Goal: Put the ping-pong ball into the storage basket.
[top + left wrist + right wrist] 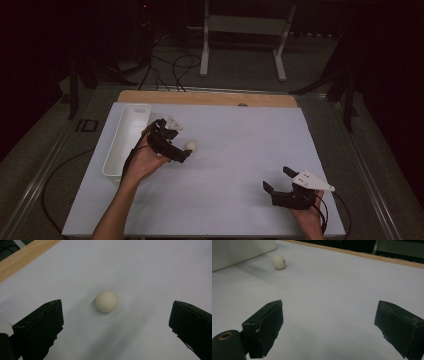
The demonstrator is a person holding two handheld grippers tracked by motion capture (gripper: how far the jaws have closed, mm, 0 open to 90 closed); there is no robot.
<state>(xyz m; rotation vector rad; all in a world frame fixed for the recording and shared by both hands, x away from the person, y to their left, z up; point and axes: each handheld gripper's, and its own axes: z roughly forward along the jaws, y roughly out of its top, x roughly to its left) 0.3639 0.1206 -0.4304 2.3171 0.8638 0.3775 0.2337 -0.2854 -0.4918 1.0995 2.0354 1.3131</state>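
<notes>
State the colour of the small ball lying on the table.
The ball is a plain cream, off-white colour; the left gripper view shows it best.

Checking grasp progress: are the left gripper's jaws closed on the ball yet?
No: in the left gripper view the ball lies on the table between the wide-open jaws of the left gripper, touching neither.

ball [190, 145] right of bin [128, 135] (on table [235, 170])

a white tray [125, 137] at the left edge of the white table [240, 180], wooden strip [205, 98] behind
</notes>
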